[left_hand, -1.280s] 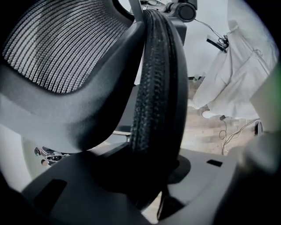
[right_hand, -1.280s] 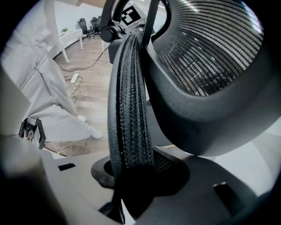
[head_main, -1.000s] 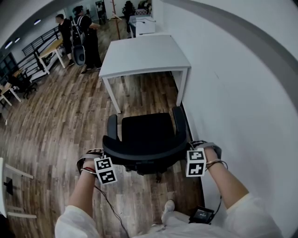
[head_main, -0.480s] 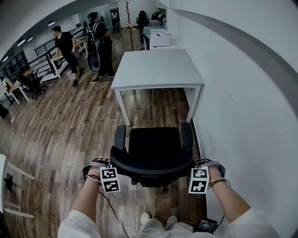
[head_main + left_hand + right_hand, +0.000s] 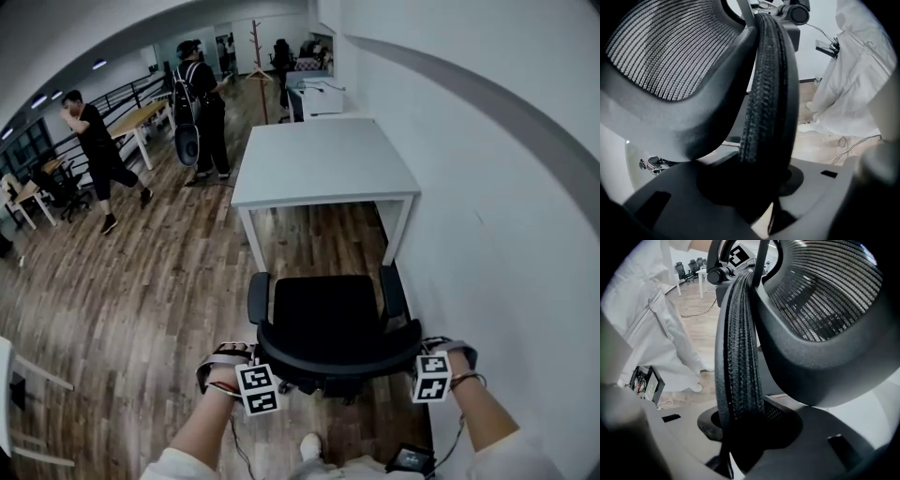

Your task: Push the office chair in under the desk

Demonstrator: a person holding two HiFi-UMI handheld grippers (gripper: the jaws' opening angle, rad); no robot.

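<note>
left claw [image 5: 759,187]: is clamping part-closed on the left rim of the backrest [image 5: 337,358], with the rim filling the gap between its jaws
right claw [image 5: 740,427]: is gripping the right rim the same way, its jaws partly closed and pressing on it
backrest make: is showing a curved black frame, a ribbed woven band along the edge, and see-through grey mesh [image 5: 661,51] stretched across
office chair [image 5: 328,314]: is standing on the floor [image 5: 141,281] at its edge along the wall [image 5: 497,187], and is facing the bench [image 5: 323,159]
chair place: is sitting short of the bench's near edge, not yet under it, with bare floor between
chair look: is showing a black, squarish padded seat and two narrow rounded armrests [image 5: 259,298]
bench: is standing white and matte, with a flat rectangular top on slim square legs and its right edge against the wall
floor: is showing brown wood-grain planks
wall: is looking smooth and white, with a grey band running along it
people [image 5: 98,150]: two in dark clothes are moving about beyond the bench's far left corner
</note>
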